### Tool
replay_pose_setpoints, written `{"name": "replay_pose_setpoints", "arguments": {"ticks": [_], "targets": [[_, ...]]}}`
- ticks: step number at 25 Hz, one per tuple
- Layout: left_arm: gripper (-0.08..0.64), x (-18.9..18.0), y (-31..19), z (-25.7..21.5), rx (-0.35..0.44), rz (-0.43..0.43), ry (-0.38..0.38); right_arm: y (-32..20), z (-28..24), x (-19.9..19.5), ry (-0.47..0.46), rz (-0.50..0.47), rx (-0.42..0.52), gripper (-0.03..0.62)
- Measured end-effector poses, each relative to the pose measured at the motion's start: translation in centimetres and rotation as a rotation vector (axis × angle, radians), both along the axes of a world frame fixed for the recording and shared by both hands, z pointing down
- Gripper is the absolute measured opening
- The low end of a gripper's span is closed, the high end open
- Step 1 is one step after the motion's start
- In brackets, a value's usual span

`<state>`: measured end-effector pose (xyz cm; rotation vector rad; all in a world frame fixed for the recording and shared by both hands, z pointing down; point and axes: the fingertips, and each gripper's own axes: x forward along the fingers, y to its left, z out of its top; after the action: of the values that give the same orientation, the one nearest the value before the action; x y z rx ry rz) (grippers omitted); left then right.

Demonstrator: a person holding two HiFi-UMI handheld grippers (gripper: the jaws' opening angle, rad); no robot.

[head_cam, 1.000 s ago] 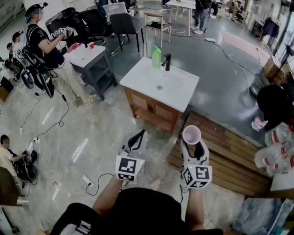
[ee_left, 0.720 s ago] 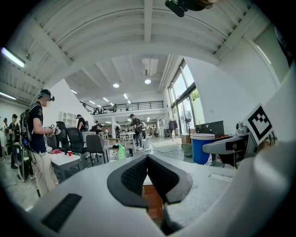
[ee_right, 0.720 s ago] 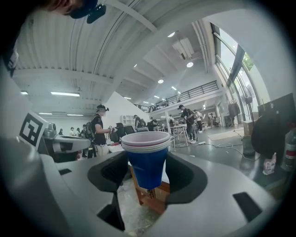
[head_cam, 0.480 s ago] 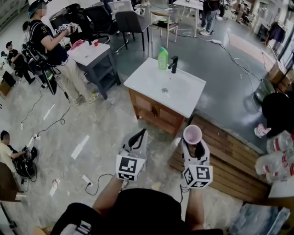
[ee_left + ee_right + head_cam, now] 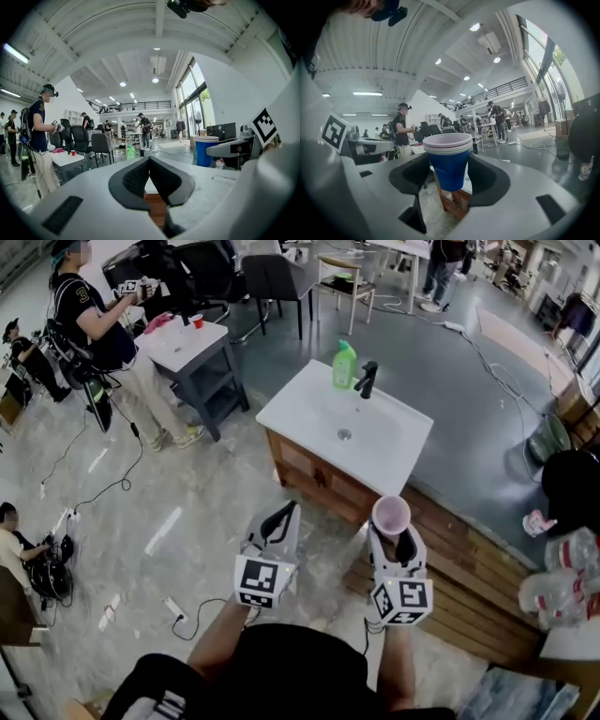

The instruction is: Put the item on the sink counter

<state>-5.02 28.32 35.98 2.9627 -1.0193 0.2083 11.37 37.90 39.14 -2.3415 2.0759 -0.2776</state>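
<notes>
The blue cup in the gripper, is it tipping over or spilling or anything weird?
No, nothing stands out. The blue cup sits upright in the right gripper, nothing spilling. Its layered rim suggests several cups stacked. On the sink counter, the green bottle stands upright too.

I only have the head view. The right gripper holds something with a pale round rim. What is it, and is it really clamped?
Observer: The right gripper view shows a blue cup, upright, with the right gripper closed on its sides.
Operator: Just one cup?
Observer: Several rims sit stacked at its top, so it looks like nested cups.
Operator: And the left gripper?
Observer: In its own view the left gripper is shut. Its tips meet and nothing is between them.
</notes>
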Motion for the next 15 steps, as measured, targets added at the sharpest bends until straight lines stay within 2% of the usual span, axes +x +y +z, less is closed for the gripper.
{"name": "replay_pose_setpoints", "arguments": {"ticks": [15], "targets": [[0.002, -0.5, -12.4, 1.5, -0.04, -0.037, -0.023, -12.9, 0.8, -0.6, -0.013, -0.053, -0.029, 0.255]]}}
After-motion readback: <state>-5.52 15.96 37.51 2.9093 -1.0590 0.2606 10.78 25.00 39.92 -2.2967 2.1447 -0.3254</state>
